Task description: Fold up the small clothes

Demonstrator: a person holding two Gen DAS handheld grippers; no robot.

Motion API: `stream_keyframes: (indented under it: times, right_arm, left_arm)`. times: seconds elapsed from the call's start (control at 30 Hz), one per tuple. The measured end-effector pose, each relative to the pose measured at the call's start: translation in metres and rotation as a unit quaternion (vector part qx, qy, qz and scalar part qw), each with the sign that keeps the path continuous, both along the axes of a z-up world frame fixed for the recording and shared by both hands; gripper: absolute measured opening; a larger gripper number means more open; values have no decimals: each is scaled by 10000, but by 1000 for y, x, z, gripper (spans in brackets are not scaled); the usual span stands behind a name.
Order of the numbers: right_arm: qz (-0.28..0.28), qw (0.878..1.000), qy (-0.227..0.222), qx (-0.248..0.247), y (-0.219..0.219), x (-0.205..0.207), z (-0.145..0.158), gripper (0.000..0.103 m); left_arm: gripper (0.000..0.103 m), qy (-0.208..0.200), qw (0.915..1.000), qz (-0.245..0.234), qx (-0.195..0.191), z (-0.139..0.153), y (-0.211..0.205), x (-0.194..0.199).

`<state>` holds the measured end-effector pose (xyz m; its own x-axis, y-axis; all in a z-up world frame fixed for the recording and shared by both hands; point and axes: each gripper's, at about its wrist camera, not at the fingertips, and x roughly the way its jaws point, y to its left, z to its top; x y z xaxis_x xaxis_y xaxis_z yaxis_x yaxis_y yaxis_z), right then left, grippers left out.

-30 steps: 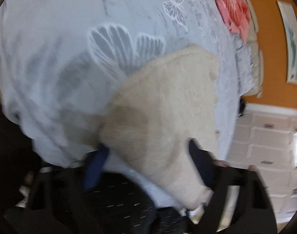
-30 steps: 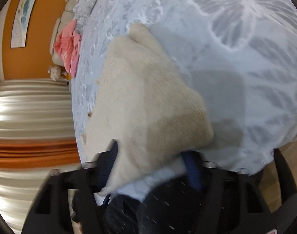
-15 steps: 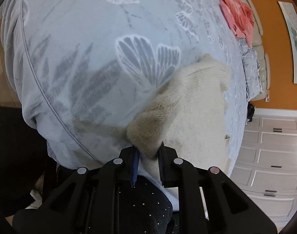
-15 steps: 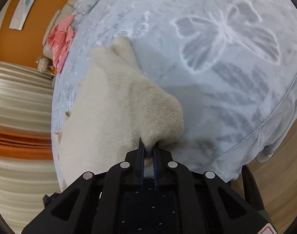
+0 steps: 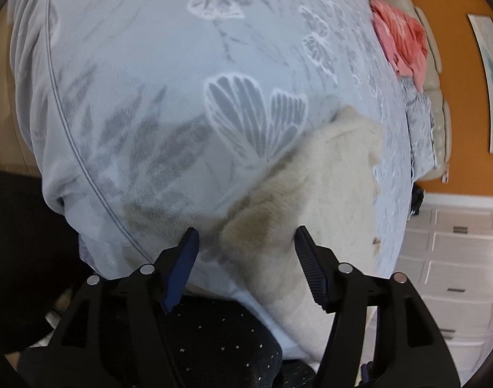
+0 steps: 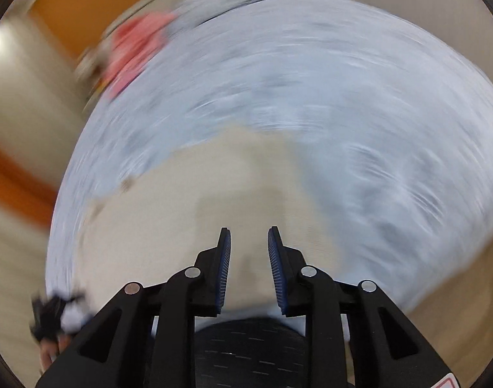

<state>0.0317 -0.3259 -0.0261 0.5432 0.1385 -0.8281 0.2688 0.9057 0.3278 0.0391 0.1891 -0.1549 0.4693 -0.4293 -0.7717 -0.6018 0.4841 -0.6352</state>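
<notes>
As far as both views showed, bed [image 5: 149,80]: filled nearly everything, covered in pale butterfly print, sloping off toward the near edge; likely slippery enough to let fabric creep off if dragged.
Knit [image 5: 327,200]: lay on the bed at its near edge, cream, one folded corner toward the left gripper, lower part hanging over the side. Risk, as judged: could slide off the edge or spring out of its fold, being thick, with nothing pinning it.
Pink cloth [image 5: 404,45]: heaped at the far end of the bed, well apart from the knit; no hazard from there.
Left gripper [image 5: 246,252]: released, jaws opening, knit corner between them but neither pad pressing. Risk: could snag loose yarn on a ribbed pad and pull the corner back open while drawing away.
Right gripper [image 6: 249,258]: released too, jaws opening with a clear gap, over the knit [image 6: 181,226]; whether any fabric sat between the pads, impossible to tell through heavy blur. Risk: at such speed, could brush the fold or close on the wrong layer.
</notes>
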Motion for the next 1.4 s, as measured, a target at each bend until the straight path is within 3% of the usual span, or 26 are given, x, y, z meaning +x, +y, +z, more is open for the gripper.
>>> stream_keyframes:
  times: [0.1, 0.3, 0.47, 0.57, 0.67, 0.7, 0.77, 0.9, 0.97, 1.07, 1.13, 1.17, 1.2, 1.27, 1.4]
  right_arm:
    - [1000, 9947, 104, -226, 58, 48, -2, 0]
    - [2107, 9724, 778, -640, 157, 126, -40, 0]
    - [2351, 9540, 1574, -994, 186, 155, -90, 0]
    - [2349, 9507, 1643, -1179, 193, 163, -101, 0]
    - [2393, 9469, 1737, -1265, 196, 168, -103, 0]
    - [2412, 9464, 1743, -1253, 195, 168, -104, 0]
    - [2407, 9480, 1724, -1167, 193, 167, -105, 0]
    - [2266, 9573, 1616, -780, 175, 161, -104, 0]
    - [2150, 9635, 1520, -477, 163, 157, -103, 0]
    - [1727, 9761, 1198, 556, 125, 144, -89, 3]
    - [1372, 9799, 837, 1180, 92, 123, -73, 8]
    - [1258, 9810, 715, 1293, 80, 115, -67, 9]
    - [1083, 9820, 548, 1445, 58, 97, -58, 9]
    - [835, 9826, 375, 1618, 30, 73, -47, 11]
    - [281, 9843, 312, 1716, -32, 9, -45, 24]
  left_arm:
    - [61, -38, 9999, -28, 106, 1, -3, 3]
    - [65, -109, 9974, -461, 551, 7, -16, 10]
    - [82, -154, 9946, -748, 705, 7, -24, 20]
    - [90, -168, 9943, -792, 700, 6, -26, 27]
    - [91, -194, 9955, -617, 686, 7, -25, 29]
    - [86, -373, 9964, -465, 595, 9, -23, 28]
    - [24, -777, 9955, -424, 341, 14, -18, 30]
    - [20, -1268, 9902, -512, 272, 45, -21, 34]
    - [18, -1734, 9806, -799, 456, 83, -38, 38]
    - [18, -2312, 9598, -1400, 757, 133, -76, 42]
    - [18, -2746, 9346, -2050, 955, 170, -118, 42]
    - [18, -2861, 9253, -2267, 1024, 179, -133, 39]
    - [18, -3003, 9104, -2624, 1101, 189, -160, 37]
    - [18, -3110, 8885, -3164, 1171, 194, -206, 28]
    - [19, -2742, 8654, -3993, 1287, 158, -277, 13]
